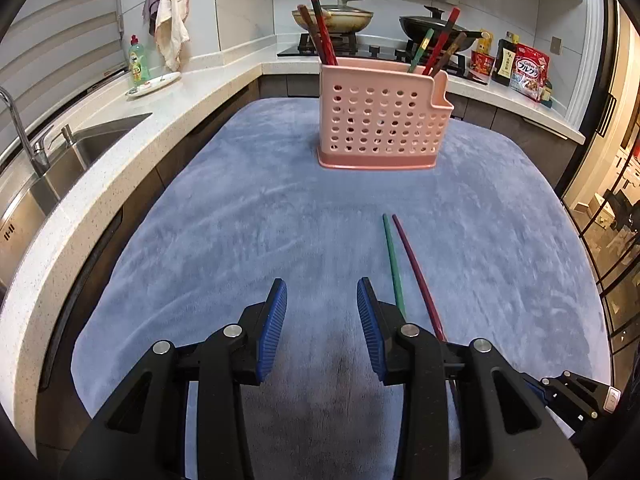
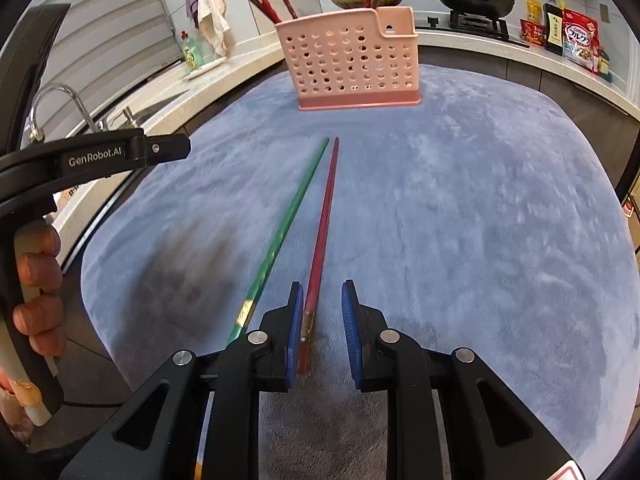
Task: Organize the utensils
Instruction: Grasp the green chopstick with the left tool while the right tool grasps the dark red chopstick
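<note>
Right tool (image 2: 320, 312) gapes around the red chopstick (image 2: 326, 216) at lower centre; left tool (image 1: 322, 312) is wide apart, empty; green chopstick (image 2: 288, 220) alongside.

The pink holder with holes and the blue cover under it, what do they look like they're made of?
Pink perforated utensil holder: likely moulded plastic, matte, with even punched round holes and a smooth rim. Blue table cover: soft plush fabric, probably fleece or microfibre; its nap shows brushed light and dark streaks.
</note>
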`<state>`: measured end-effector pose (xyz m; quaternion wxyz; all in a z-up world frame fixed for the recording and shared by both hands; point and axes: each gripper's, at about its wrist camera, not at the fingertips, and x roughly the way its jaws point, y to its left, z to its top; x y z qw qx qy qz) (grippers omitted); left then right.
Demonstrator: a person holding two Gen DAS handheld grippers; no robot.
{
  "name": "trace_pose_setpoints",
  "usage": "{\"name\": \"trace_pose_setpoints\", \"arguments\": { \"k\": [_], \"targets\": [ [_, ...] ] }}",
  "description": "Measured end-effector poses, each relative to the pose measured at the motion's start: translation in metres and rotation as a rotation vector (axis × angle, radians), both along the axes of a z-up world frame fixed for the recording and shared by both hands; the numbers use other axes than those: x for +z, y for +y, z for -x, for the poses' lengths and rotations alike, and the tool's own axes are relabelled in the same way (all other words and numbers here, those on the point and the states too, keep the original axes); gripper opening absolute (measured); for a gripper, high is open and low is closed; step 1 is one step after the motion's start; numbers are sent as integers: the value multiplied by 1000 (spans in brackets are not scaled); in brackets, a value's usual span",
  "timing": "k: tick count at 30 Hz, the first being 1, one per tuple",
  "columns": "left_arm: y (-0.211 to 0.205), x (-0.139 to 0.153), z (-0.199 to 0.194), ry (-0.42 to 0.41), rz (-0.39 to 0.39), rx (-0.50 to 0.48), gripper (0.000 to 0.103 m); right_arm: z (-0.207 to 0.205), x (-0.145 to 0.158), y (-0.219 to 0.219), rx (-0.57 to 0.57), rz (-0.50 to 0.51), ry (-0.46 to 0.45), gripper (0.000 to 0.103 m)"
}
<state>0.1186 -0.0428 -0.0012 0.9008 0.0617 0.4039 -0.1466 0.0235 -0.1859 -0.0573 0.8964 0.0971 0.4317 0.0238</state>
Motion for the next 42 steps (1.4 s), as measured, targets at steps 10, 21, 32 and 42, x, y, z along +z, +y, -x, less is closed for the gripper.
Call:
{"name": "trace_pose_setpoints", "arguments": {
  "k": [10, 21, 32, 42],
  "targets": [
    [-1, -15, 10, 43, -16, -15, 35, -1, -20, 8, 18, 1, 48, 20],
    [0, -24, 12, 71, -20, -17, 35, -1, -27, 10, 22, 28, 55, 12],
    [-5, -40, 28, 139, 14, -67, 51, 12, -18, -7, -37, 12, 35, 7],
    [-19, -58, 44, 188, 3, -125, 51, 15, -17, -10, -51, 7, 29, 7]
  ]
}}
